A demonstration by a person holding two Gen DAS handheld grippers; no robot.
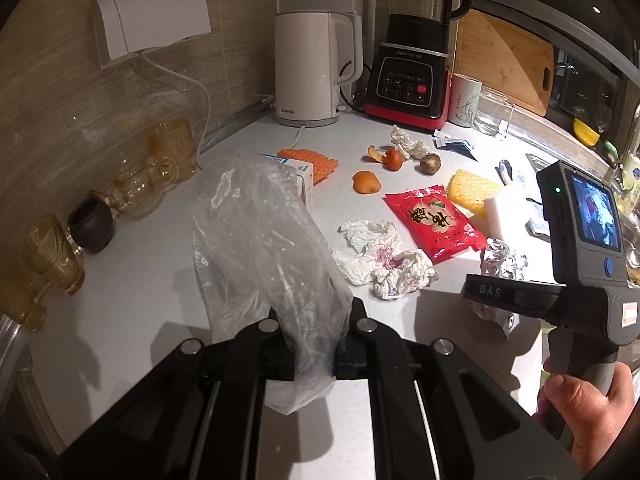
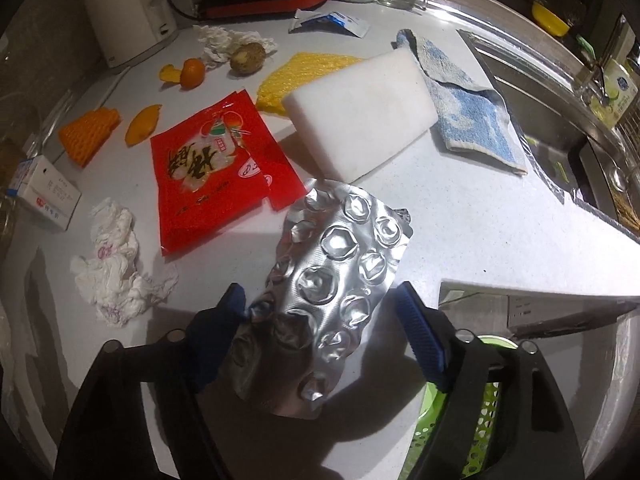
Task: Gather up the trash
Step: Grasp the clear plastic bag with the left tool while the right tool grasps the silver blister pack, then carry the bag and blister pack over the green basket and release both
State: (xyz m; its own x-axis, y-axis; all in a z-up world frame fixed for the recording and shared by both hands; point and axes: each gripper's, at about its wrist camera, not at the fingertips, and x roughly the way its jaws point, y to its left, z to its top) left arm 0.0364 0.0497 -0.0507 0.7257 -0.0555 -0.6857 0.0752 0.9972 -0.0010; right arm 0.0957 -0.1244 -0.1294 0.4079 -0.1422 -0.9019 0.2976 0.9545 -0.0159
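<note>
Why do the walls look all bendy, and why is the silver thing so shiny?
Left wrist view: the fisheye lens curves the wall tiles and darkens the corners; the clear plastic bag throws a soft shadow on the counter. Right wrist view: the foil blister pack glints with bright glare, and the sink edge bows.

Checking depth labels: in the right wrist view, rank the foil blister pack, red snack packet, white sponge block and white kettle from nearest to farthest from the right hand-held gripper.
1. Foil blister pack: between the right hand-held gripper fingers.
2. Red snack packet: ahead, left.
3. White sponge block: ahead, slightly right.
4. White kettle: far back left.
</note>
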